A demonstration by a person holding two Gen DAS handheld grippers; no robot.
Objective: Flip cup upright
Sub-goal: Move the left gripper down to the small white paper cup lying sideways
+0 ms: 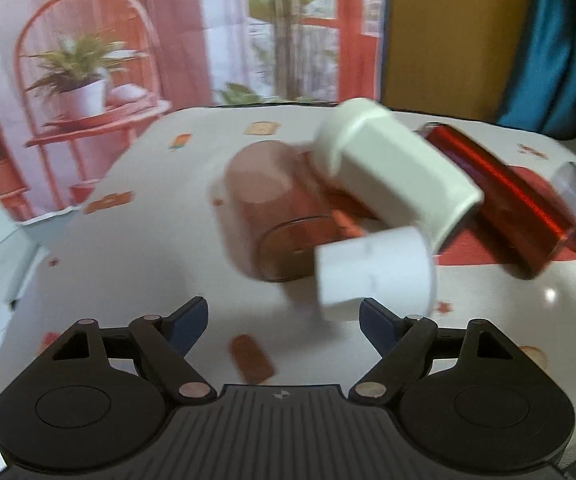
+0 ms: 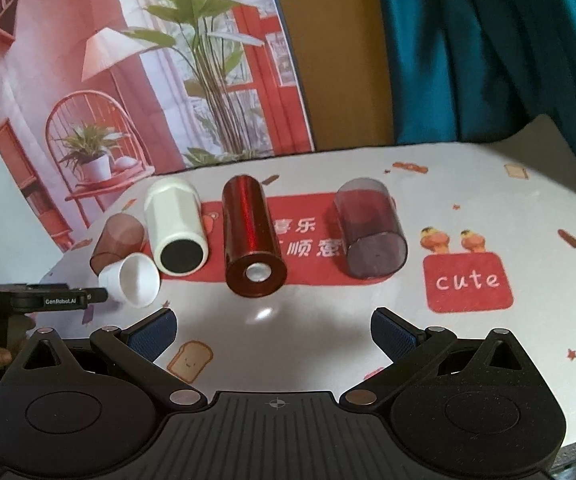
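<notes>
Several cups lie on their sides in a row on the table. From left: a small white cup, a brown see-through cup, a tall white cup, a shiny red cup and a dark see-through cup. My left gripper is open just in front of the small white cup, with nothing between its fingers; it also shows at the left edge of the right wrist view. My right gripper is open and empty, short of the red cup.
The table has a white patterned cloth with a red mat under the cups and a red "cute" patch. A printed backdrop stands behind, with a teal curtain at the right.
</notes>
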